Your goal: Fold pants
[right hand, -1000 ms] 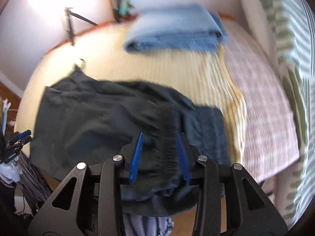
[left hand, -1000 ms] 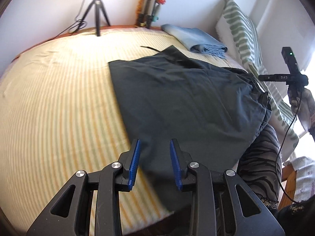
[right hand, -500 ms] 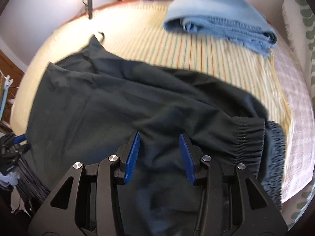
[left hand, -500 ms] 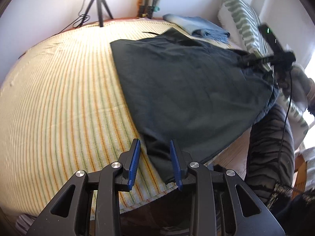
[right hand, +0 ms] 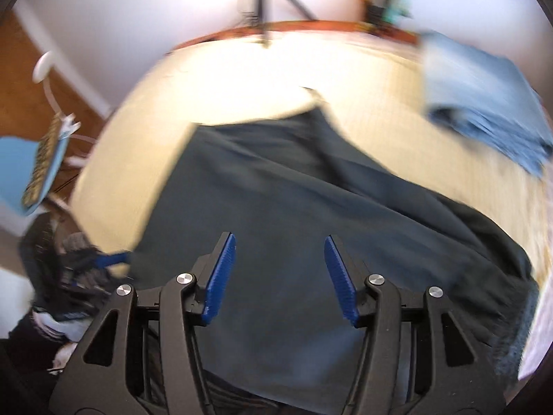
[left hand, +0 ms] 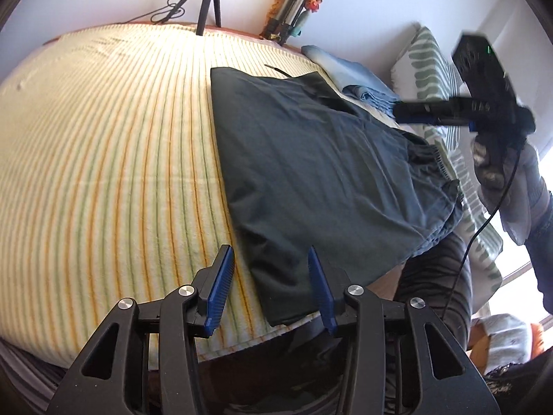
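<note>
So here's where we're at: the dark pants are lying spread flat on the striped bedspread, with the elastic waistband bunched up at the right end toward the green-patterned pillow and the leg hem running down to the near edge of the bed. One corner of that hem sits right at the mattress edge.

Our left gripper is hovering over that near hem corner, pointing down at it. Its jaws are opening, and the blue pads aren't pinching anything; the fabric just shows in the gap below them, so we'd call it spread and empty.

Our right gripper is above the middle of the pants, and its view is pretty smeared with motion blur. Its jaws are opening too, standing wide apart with only cloth visible underneath, nothing clamped. From the left wrist view we can see that right tool held up over the waistband end, clear of the fabric.

Other stuff around: a folded pile of blue jeans farther back on the bed, well apart from the pants, and a black tripod standing by the wall behind the bed.
</note>
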`<state>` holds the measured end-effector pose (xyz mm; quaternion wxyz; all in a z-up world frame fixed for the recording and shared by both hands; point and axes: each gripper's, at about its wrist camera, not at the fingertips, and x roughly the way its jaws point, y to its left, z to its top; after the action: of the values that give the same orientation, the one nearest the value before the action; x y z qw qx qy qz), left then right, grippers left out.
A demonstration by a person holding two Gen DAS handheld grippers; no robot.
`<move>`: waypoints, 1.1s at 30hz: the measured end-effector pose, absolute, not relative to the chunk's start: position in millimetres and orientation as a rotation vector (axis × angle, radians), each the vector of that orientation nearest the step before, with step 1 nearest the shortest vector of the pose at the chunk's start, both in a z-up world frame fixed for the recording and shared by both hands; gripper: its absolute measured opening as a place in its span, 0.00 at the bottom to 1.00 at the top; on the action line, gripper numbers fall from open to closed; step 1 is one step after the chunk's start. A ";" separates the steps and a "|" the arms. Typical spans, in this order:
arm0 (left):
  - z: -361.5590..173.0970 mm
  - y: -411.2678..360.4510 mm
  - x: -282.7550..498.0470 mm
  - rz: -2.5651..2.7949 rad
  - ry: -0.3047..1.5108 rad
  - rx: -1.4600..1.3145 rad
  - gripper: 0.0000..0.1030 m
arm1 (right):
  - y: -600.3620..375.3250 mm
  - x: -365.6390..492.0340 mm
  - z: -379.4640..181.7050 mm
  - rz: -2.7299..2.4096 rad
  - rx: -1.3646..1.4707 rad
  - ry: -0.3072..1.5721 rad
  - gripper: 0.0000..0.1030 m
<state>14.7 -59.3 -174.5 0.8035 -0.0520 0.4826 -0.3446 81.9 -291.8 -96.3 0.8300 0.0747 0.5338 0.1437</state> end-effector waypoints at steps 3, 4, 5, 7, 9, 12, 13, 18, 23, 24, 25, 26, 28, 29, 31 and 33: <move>-177.6 -57.1 12.6 -0.753 1.035 -0.155 0.38 | -252.5 96.8 -95.9 0.358 0.135 1.151 0.55; -177.9 -57.0 12.6 -0.757 1.035 -0.171 0.35 | -241.7 100.7 -97.2 0.366 0.127 1.157 0.55; -178.5 -56.8 12.5 -0.764 1.037 -0.184 0.29 | -230.2 106.5 -97.8 0.375 0.122 1.163 0.55; -179.7 -55.7 12.0 -0.776 1.033 -0.217 0.28 | -214.1 119.6 -100.9 0.386 0.130 1.179 0.55; -179.1 -55.3 10.5 -0.784 1.019 -0.235 0.15 | -202.0 130.1 -106.5 0.396 0.151 1.205 0.55; -175.1 -54.9 8.2 -0.795 0.988 -0.262 0.13 | -182.1 144.9 -114.3 0.389 0.148 1.244 0.55; -173.2 -55.3 7.3 -0.799 0.977 -0.267 0.13 | -177.3 151.4 -117.9 0.381 0.144 1.257 0.55; -164.0 -64.6 1.3 -0.821 0.932 -0.238 0.12 | -152.8 177.3 -135.7 0.326 0.101 1.339 0.55; -159.9 -70.7 -1.0 -0.827 0.910 -0.222 0.12 | -129.8 189.3 -149.3 0.263 -0.026 1.402 0.55; -159.6 -71.7 -1.2 -0.828 0.907 -0.221 0.12 | -126.3 190.7 -152.1 0.242 -0.052 1.413 0.55; -159.6 -72.8 -1.7 -0.828 0.906 -0.217 0.12 | -122.8 192.0 -155.6 0.217 -0.083 1.427 0.55; -159.8 -73.3 -2.1 -0.826 0.903 -0.214 0.12 | -119.8 192.7 -158.7 0.199 -0.110 1.439 0.55; -159.5 -73.8 -3.4 -0.827 0.898 -0.213 0.12 | -114.1 193.1 -164.6 0.182 -0.157 1.460 0.55; -159.4 -75.1 -4.4 -0.827 0.896 -0.211 0.12 | -111.9 193.0 -166.9 0.180 -0.173 1.467 0.55; -159.1 -76.3 -5.8 -0.822 0.890 -0.203 0.12 | -110.6 193.1 -172.0 0.187 -0.181 1.484 0.53; -159.0 -76.6 -6.3 -0.817 0.887 -0.198 0.12 | -113.6 195.1 -175.6 0.187 -0.158 1.495 0.37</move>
<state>-6.3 -76.6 -159.0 0.8191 -0.0930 0.4163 -0.3835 195.1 -113.6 -175.6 0.7265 -0.0718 0.6781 0.0847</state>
